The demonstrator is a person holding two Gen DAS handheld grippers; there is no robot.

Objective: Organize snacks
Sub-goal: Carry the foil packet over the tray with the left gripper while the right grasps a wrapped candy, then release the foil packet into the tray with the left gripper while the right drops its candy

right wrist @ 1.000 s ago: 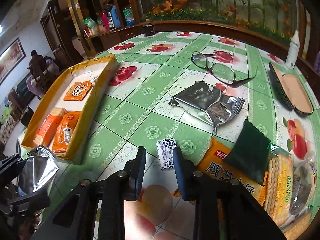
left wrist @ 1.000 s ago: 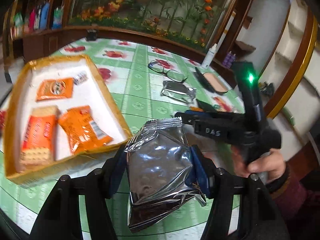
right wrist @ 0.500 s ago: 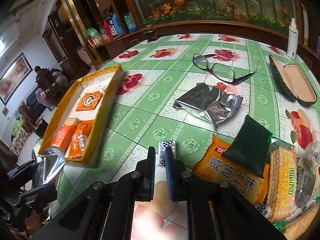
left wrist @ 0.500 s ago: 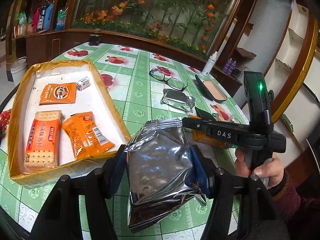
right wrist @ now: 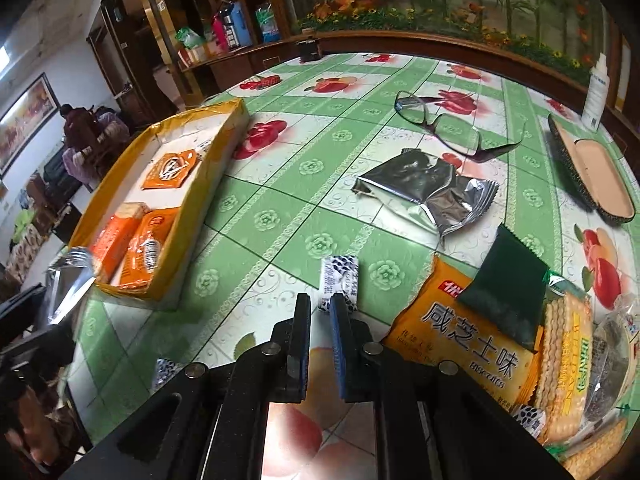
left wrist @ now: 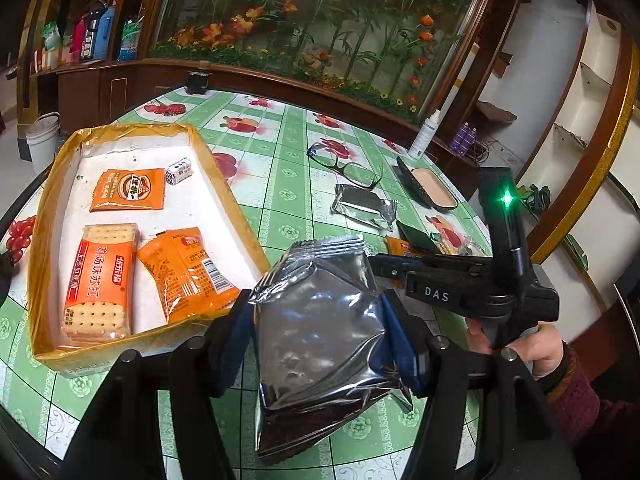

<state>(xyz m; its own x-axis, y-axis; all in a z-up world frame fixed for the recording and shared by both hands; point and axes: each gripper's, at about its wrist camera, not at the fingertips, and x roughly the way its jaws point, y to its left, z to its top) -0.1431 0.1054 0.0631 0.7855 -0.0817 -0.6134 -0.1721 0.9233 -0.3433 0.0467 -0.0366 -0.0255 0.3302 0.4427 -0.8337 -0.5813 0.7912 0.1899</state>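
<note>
the left gripper (left wrist: 318, 312) squeezes a shiny silver snack bag (left wrist: 320, 344) between its 2 blue pads, up above the green flower tablecloth (left wrist: 280, 184). the bag sits just right of the near corner of the yellow box (left wrist: 216, 168).

inside the box lie a cracker pack (left wrist: 100, 280), an orange bag with a barcode (left wrist: 188, 272), a flat orange packet (left wrist: 128, 190) and a tiny dotted candy (left wrist: 179, 171) at the far end.

the right gripper (right wrist: 320, 306) has its jaws almost shut, pinching the near end of a small black and white candy (right wrist: 339, 276) that lies on the table.

to the right of it is a yellow biscuit pack (right wrist: 464, 340) with a dark green packet (right wrist: 504, 288) lying on top. another silver bag (right wrist: 428, 192) rests farther back, near the glasses (right wrist: 444, 124). a glasses case (right wrist: 592, 172) lies open on the far right.
</note>
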